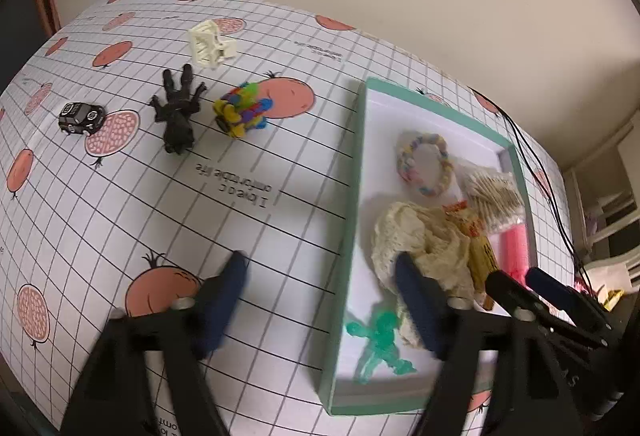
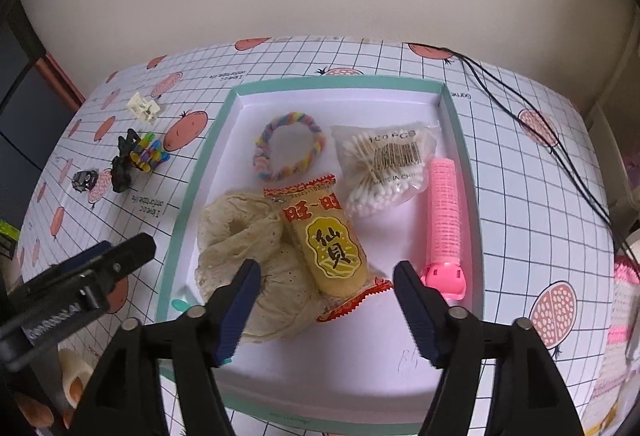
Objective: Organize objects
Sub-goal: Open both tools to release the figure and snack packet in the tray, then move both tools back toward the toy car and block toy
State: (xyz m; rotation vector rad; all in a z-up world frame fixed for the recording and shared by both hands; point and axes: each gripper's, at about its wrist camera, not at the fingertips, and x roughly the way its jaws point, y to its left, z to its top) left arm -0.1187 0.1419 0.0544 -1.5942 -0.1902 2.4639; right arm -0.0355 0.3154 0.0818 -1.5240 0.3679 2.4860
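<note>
- The left gripper has its jaws apart and empty, straddling the box wall; one finger blurs over a green figure.
- The right gripper gapes empty over the snack packet, which overlaps a cream cloth.
- Farther in: cotton buds, pink roller, braided ring.
- On the tablecloth beyond: black figure, toy car, coloured toy, white clip.

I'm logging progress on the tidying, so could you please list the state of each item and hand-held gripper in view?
Left hand-held gripper: open, empty.
Right hand-held gripper: open, empty.
Box: open, no lid.
Snack packet: in box, sealed.
Cotton swab bag: in box.
Pink roller: in box, lying flat.
Green figure: in box.
Black figure: outside, lying down.
Toy car: outside, on its wheels.
</note>
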